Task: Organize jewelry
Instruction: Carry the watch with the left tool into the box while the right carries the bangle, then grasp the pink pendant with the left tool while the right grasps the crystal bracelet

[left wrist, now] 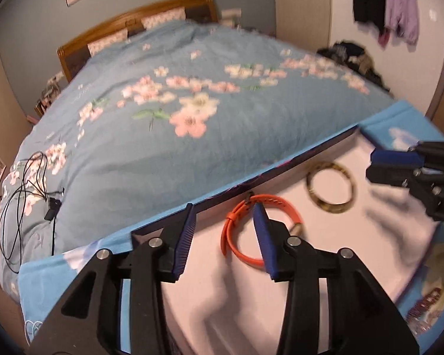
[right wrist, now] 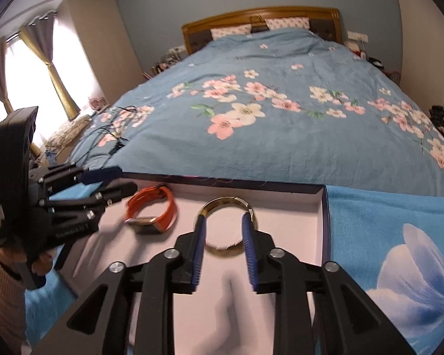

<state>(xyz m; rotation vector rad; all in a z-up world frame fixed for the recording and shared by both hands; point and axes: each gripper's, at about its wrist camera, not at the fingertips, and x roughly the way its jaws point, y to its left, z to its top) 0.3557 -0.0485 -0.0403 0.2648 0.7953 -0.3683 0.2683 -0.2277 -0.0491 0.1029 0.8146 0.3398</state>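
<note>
Black, blue-padded left claw (left wrist: 222,236) is hanging part-open and empty over the shallow white-lined box (right wrist: 316,199) on the bed. Its right pad is overlapping the orange rubber-strapped watch (left wrist: 242,230), lying loose. Right claw (right wrist: 223,247) is likewise gaping, gripping nothing, above the gold-toned bangle (right wrist: 225,202). Both pieces are sitting inside, well apart; little seems left.

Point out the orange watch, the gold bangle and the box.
orange watch (right wrist: 170,207), right wrist view, on the strap's right bend.
gold bangle (right wrist: 225,200), right wrist view, on its far arc.
box (right wrist: 324,216), right wrist view, on its right wall.
</note>
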